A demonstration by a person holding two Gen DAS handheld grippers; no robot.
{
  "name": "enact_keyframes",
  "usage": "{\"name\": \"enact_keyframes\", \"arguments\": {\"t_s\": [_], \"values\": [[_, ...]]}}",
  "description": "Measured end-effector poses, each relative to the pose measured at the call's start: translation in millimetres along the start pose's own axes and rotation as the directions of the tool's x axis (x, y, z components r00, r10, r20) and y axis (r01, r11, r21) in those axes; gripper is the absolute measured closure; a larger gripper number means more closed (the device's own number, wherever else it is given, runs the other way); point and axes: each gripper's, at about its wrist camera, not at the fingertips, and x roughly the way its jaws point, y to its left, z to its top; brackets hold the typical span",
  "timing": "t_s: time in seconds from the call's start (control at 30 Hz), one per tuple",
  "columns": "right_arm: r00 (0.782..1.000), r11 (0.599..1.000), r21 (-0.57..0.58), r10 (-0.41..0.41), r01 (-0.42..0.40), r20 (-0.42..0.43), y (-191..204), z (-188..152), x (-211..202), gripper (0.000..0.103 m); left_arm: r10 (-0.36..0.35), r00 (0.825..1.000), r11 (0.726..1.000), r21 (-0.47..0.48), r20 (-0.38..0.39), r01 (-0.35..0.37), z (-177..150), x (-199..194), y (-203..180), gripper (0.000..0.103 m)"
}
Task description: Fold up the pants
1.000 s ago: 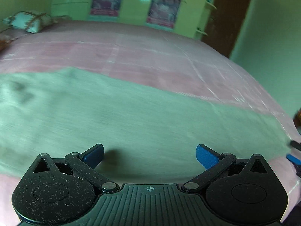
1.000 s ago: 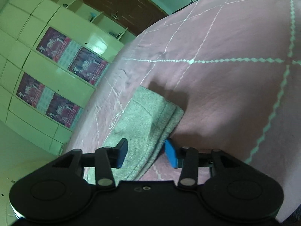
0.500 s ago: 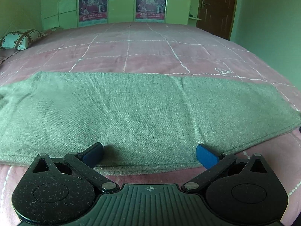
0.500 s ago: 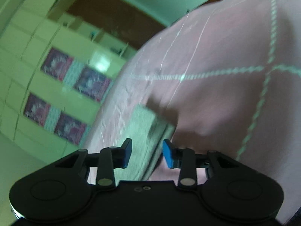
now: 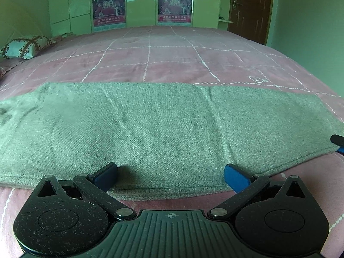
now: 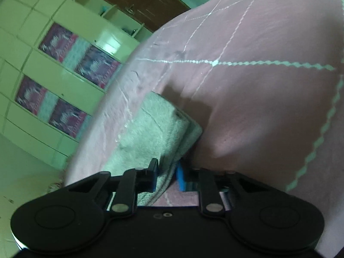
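Grey-green pants (image 5: 161,124) lie folded lengthwise in a long flat band across the pink bedspread (image 5: 150,64). My left gripper (image 5: 171,173) is open wide, its fingers just over the band's near long edge and not pressing the cloth. At the band's right end, the right gripper's fingertips (image 5: 337,144) show at the frame edge. In the right wrist view the right gripper (image 6: 167,175) has its jaws closing on the layered end of the pants (image 6: 154,124), and both blue pads pinch the fabric's edge.
The bedspread (image 6: 247,86) carries a white stitched grid. A patterned pillow (image 5: 23,46) lies at the far left. A pale wardrobe with posters (image 5: 142,2) stands behind the bed, with a dark door (image 5: 249,6) to its right.
The left gripper has swung sideways along the pants and now faces them squarely, still open. The right gripper's jaws have closed from a wide gap onto the pants' end.
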Motion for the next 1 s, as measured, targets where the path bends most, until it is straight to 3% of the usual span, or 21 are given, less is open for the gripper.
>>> {"name": "enact_keyframes", "arguments": {"t_s": [0.27,0.4,0.57,0.63,0.7,0.77,0.87,1.0], "values": [[1.0,1.0,0.008,-0.006,0.006,-0.019,0.1,3.7,1.8,0.102,-0.007,1.0,1.0,0.005,0.013,0.007,-2.4,1.4,0.7,0.0],[0.999,0.996,-0.084,-0.037,0.035,-0.014,14.6,3.6,-1.4,0.102,-0.021,1.0,1.0,0.01,0.005,0.021,0.0,2.8,3.3,0.0],[0.997,0.994,-0.09,-0.071,0.068,-0.03,19.7,3.7,0.9,0.102,-0.011,1.0,1.0,0.012,0.019,0.01,-1.2,3.4,1.9,0.0],[0.996,0.992,-0.096,-0.086,0.083,-0.032,24.1,5.1,0.0,0.102,-0.041,0.999,0.999,-0.009,0.029,0.042,-0.8,-0.6,8.1,0.0],[0.995,0.986,-0.135,-0.101,0.098,-0.017,43.0,7.1,-4.7,0.102,-0.097,0.994,0.995,-0.031,0.052,0.099,0.5,-12.3,30.9,0.0],[0.999,0.979,-0.199,-0.046,0.047,0.01,69.8,5.7,-13.6,0.103,-0.086,0.992,0.994,-0.064,0.091,0.092,-2.1,-27.1,66.6,0.0],[0.999,0.948,-0.318,0.028,-0.017,0.031,122.5,-7.2,-19.0,0.102,-0.034,0.988,0.988,-0.143,0.147,0.055,-8.5,-49.3,140.7,0.0],[0.991,0.875,-0.469,0.133,-0.116,0.003,203.4,-52.2,-12.0,0.102,0.124,0.972,0.951,-0.302,0.199,-0.059,-20.9,-80.2,251.4,0.0]]}}
